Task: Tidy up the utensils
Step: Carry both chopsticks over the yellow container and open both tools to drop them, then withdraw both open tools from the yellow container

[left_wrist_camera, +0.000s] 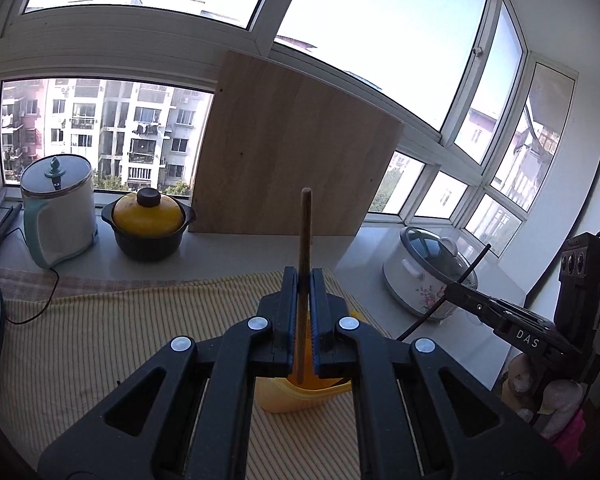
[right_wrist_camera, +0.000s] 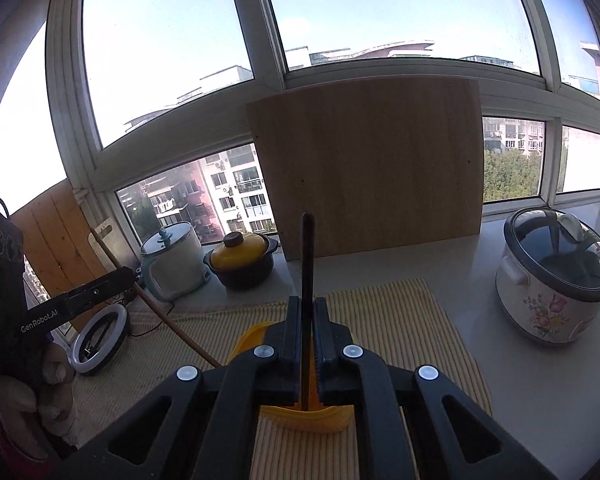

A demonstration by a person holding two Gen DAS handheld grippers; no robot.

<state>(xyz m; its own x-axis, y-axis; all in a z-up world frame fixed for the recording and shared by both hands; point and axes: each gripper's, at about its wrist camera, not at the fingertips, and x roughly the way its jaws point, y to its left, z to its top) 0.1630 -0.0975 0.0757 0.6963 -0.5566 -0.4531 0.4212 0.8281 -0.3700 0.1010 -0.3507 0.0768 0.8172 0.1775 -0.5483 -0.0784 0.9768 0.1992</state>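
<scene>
left gripper (left_wrist_camera: 304, 280) clamps brown chopstick (left_wrist_camera: 305, 232) | right gripper (right_wrist_camera: 307, 308) clamps dark chopstick (right_wrist_camera: 308, 256)

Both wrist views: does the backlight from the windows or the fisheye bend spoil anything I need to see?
Left wrist view: sky blown out white, but the thin brown wooden chopstick stays crisp between the left gripper fingers. Right wrist view: the dark stick is nearly silhouetted; window frames bow strongly; the yellow ribbed plastic holder stays readable.

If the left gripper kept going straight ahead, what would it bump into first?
Probably the wooden board leaning against the window. The left gripper, shut on a brown stick, points across the striped cloth toward it, though depth is hard to judge.
</scene>
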